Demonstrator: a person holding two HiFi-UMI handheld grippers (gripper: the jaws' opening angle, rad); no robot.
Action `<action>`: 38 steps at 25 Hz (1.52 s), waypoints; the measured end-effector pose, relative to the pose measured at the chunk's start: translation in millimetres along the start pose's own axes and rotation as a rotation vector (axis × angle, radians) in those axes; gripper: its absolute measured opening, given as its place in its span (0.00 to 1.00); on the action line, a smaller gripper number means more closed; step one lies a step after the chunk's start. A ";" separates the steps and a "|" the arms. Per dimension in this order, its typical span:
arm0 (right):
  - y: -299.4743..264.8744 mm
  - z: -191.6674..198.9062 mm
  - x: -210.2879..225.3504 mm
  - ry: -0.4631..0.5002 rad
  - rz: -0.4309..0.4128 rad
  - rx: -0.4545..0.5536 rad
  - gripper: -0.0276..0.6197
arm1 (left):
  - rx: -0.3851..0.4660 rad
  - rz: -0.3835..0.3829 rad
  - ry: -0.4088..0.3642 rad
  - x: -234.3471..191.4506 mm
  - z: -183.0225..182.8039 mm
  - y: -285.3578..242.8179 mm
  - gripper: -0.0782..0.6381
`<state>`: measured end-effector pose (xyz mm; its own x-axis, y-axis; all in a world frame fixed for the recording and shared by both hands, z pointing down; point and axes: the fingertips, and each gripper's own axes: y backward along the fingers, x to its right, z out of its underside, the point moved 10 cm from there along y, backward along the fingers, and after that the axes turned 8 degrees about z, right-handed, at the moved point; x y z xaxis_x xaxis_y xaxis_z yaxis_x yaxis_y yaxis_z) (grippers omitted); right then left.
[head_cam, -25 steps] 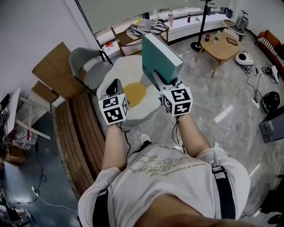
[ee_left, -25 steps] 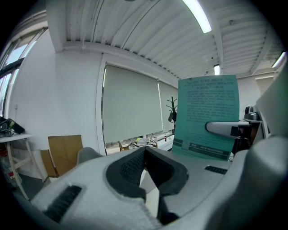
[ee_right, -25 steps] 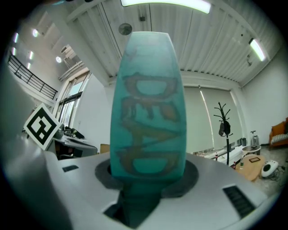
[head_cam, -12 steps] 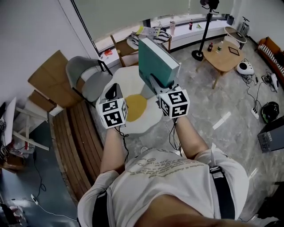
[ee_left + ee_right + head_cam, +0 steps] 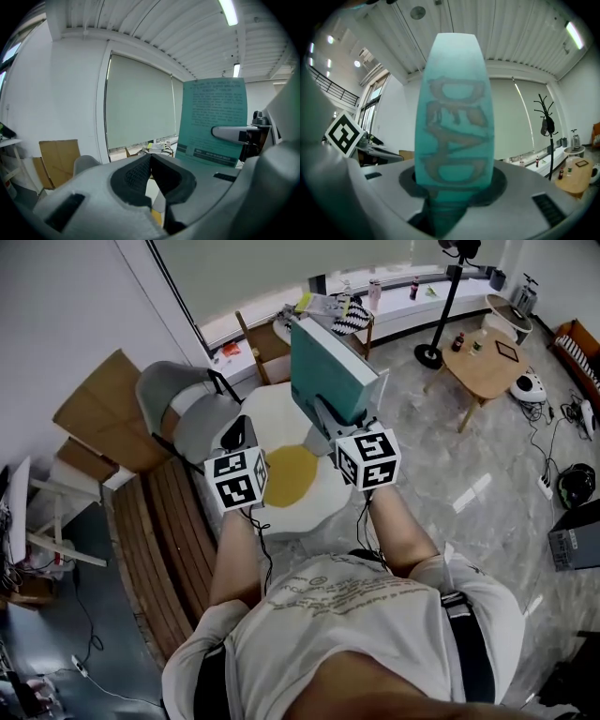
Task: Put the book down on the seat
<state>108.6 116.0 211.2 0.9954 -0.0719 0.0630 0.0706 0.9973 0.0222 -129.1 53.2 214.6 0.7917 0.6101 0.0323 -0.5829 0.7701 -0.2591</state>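
Note:
My right gripper (image 5: 335, 420) is shut on the lower edge of a teal book (image 5: 328, 371), which stands upright above it. In the right gripper view the book's spine (image 5: 452, 117) rises straight out of the jaws of the right gripper (image 5: 451, 194). My left gripper (image 5: 238, 432) is beside it, shut and empty; its dark pads (image 5: 136, 176) meet at the tip. The book's back cover (image 5: 213, 119) shows at the right of that view. Below and ahead of both grippers lies a low seat (image 5: 272, 409) shaped like a fried egg, white with a yellow middle.
A grey chair (image 5: 173, 399) stands left of the egg seat, with cardboard (image 5: 94, 409) behind it. A slatted wooden bench (image 5: 169, 531) runs along my left. Farther off are a wooden chair (image 5: 262, 338), a round coffee table (image 5: 492, 352) and a stand pole (image 5: 445, 296).
Both grippers and the book have moved forward together. The egg seat and grey chair now sit closer beneath them. The grip on the book is unchanged.

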 end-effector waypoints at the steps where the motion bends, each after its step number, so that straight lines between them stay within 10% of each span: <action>1: -8.6 1.7 3.8 -0.006 -0.006 -0.002 0.31 | -0.006 -0.001 0.002 -2.9 -1.5 -10.1 0.14; 18: -168.8 8.7 106.0 -0.002 -0.227 -0.018 0.31 | -0.012 -0.166 0.005 -0.1 -39.3 -155.0 0.14; 38: -251.6 49.6 63.3 0.001 -0.413 -0.141 0.31 | -0.090 -0.310 0.087 -58.5 0.1 -159.3 0.14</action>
<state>150.7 -140.3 259.1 0.8819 -0.4652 0.0768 0.4708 0.8775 -0.0916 -82.6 -105.1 254.1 0.9436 0.3284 0.0408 -0.2969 0.8945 -0.3342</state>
